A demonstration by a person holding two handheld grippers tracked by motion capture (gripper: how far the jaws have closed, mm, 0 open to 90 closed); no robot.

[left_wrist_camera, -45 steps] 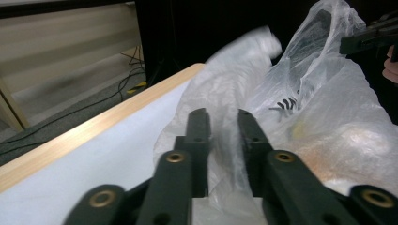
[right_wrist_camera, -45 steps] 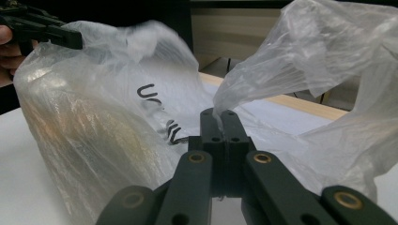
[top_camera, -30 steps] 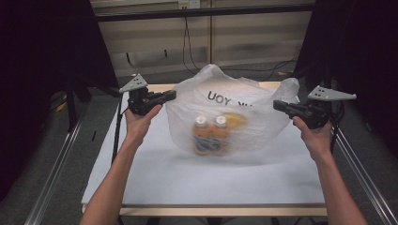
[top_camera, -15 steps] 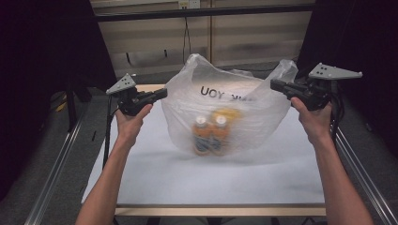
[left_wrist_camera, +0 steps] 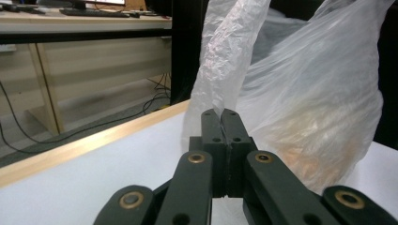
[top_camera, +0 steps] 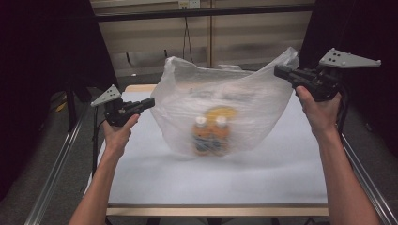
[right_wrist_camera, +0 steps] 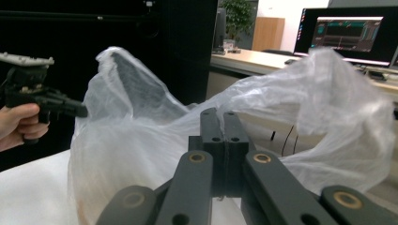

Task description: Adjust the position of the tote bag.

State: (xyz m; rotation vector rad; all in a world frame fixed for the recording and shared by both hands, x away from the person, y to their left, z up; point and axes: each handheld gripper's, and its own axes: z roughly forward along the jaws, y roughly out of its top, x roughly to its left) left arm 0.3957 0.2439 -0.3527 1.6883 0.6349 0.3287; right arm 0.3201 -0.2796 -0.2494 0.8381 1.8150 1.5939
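Two claws flank the plastic bag [top_camera: 220, 108] at the high view's centre above the white desk [top_camera: 216, 176], while the left claw [left_wrist_camera: 220, 114] is clenched on its handle, and the right claw [right_wrist_camera: 219, 114] likewise pinches bag film.

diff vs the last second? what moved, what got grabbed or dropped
The right gripper rose, lifting its side of the plastic bag, whose printed face turned away. The left gripper dropped lower and nearer the person. Nothing was released: both grippers are shut on the bag's edge as before. The two orange bottles stay upright inside, and the bag's bottom sits near the white table.
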